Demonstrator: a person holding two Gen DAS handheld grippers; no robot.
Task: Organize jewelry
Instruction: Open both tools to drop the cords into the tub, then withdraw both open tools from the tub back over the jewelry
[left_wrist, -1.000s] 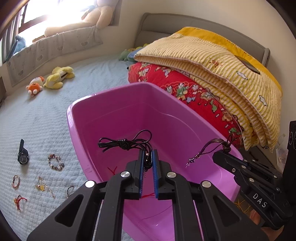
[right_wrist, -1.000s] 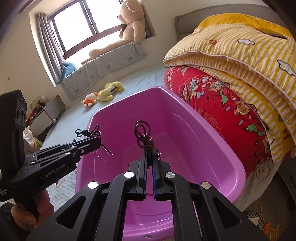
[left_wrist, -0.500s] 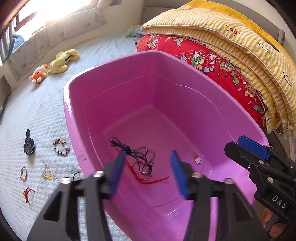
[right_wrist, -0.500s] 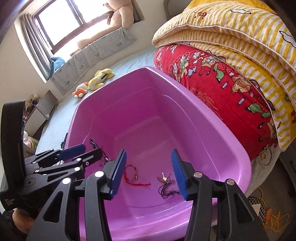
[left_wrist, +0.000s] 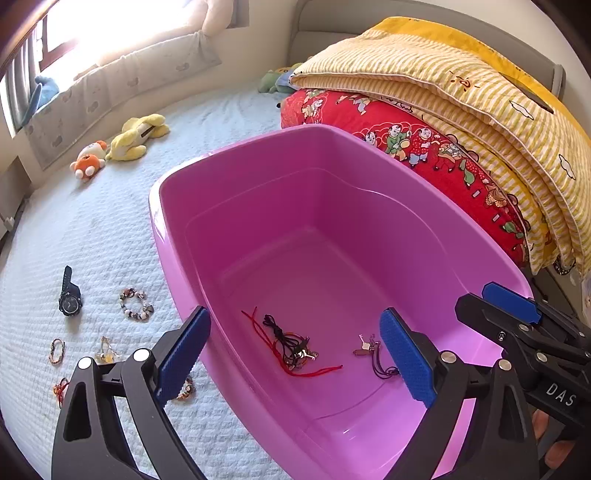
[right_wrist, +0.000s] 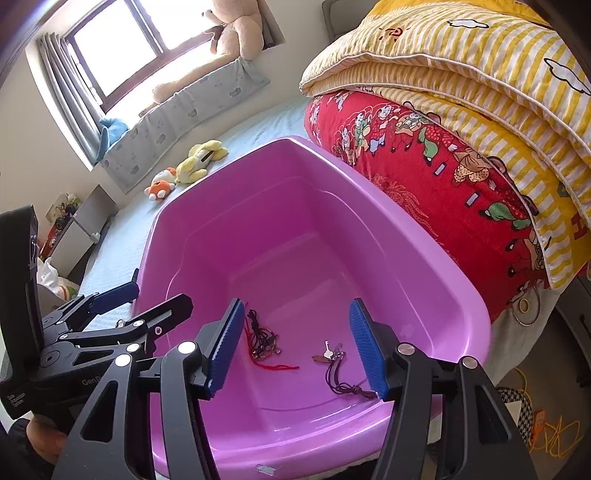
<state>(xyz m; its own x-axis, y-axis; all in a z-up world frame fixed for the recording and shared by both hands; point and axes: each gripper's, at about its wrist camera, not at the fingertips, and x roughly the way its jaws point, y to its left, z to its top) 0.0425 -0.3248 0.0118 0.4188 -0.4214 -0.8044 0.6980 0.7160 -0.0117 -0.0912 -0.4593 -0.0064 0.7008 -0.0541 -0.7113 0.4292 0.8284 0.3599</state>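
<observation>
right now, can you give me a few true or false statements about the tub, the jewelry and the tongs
1. Both tongs, left tongs and right tongs, are open and empty. True.
2. The pink tub is empty. False: a black and red cord tangle and a purple cord necklace lie in it.
3. A black watch lies on the bedspread. True.
4. The beaded bracelet is in the tub. False: it lies on the bedspread beside the watch.

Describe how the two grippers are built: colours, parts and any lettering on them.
Both are black, angular frames with round silver bolts and ribbed blue pads on the inner faces of the fingers. The left gripper shows pale "GenRo..." lettering on its body in the right view. The right gripper carries white "DAS" lettering in the left view. No cables or sleeves show.
</observation>
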